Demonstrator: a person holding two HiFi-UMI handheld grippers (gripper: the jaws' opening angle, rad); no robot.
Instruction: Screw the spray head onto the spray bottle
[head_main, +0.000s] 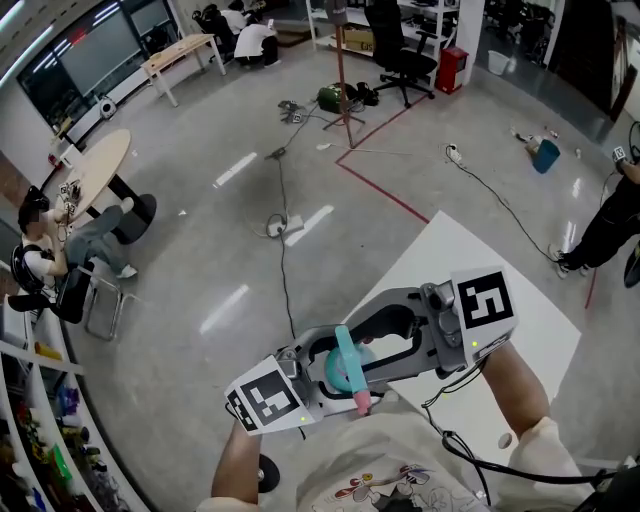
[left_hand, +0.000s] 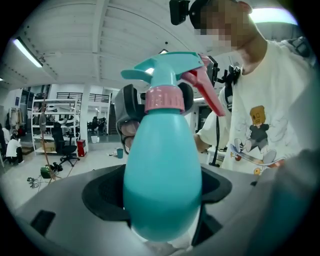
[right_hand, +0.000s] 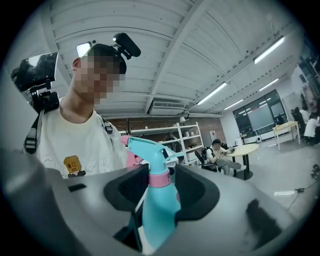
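While both grippers are up by the person's chest, the bottle (head_main: 343, 362) hangs in the air between them, over the near edge of the white table (head_main: 450, 250). It's a teal, egg-shaped bottle with a pink collar (left_hand: 164, 99), and the teal head (left_hand: 170, 70) with its pink trigger (left_hand: 205, 92) sits on top. Can't tell how tight it is.

The left gripper (head_main: 318, 385) comes in from the near left and clamps wide around the fat lower body. The right gripper (head_main: 372, 345) reaches in from the right, roughly level, with its pads pinching the collar. Both forearms are bent in close to the body.

The head view mostly hides the bottle behind gripper bodies, but it does show the table and the grey floor (head_main: 250, 230) with cables and a red tape line. The left gripper view shows the whole bottle upright, the right gripper's dark jaws on either side of the collar, and the person's pale printed shirt (left_hand: 260, 130). The right gripper view shows the collar (right_hand: 161, 180) sitting right between its own pads, plus shelves (right_hand: 185, 140) and someone seated at a round table far off.
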